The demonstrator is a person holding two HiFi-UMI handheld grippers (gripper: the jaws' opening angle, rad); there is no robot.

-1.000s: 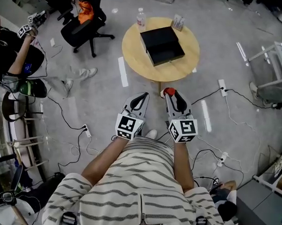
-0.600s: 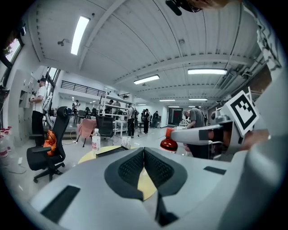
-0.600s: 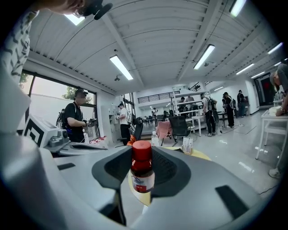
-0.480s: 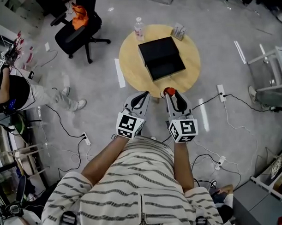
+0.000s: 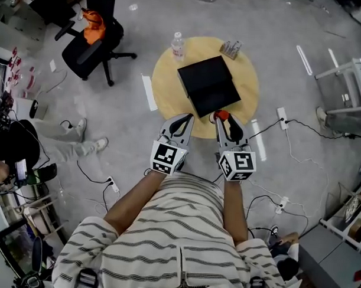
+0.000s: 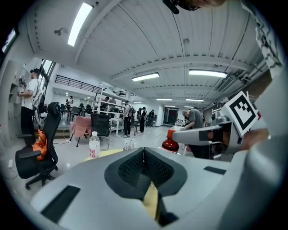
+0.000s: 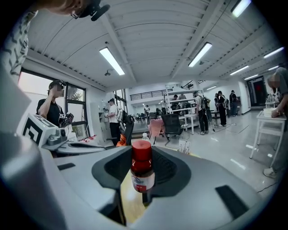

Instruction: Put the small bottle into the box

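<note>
A small bottle (image 7: 142, 173) with a red cap and a red-and-white label stands upright between the jaws of my right gripper (image 7: 142, 182), which is shut on it. In the head view its red cap (image 5: 220, 116) shows at the tips of the right gripper (image 5: 221, 120), just at the near edge of the round wooden table (image 5: 167, 90). An open black box (image 5: 209, 85) lies on the table's middle, ahead of both grippers. My left gripper (image 5: 185, 118) is shut with nothing in it, level with the right one. In the left gripper view its jaws (image 6: 144, 155) meet, and the bottle (image 6: 170, 143) shows to the right.
A clear water bottle (image 5: 177, 44) stands at the table's far left edge and a small pack (image 5: 232, 49) at its far right. A black office chair (image 5: 92, 40) stands to the left. Cables and power strips (image 5: 283, 114) lie on the floor; a seated person (image 5: 15, 149) is far left.
The table and box have come nearer to the grippers as the person walks forward. The right gripper keeps its hold on the bottle. The person at the left has shifted.
</note>
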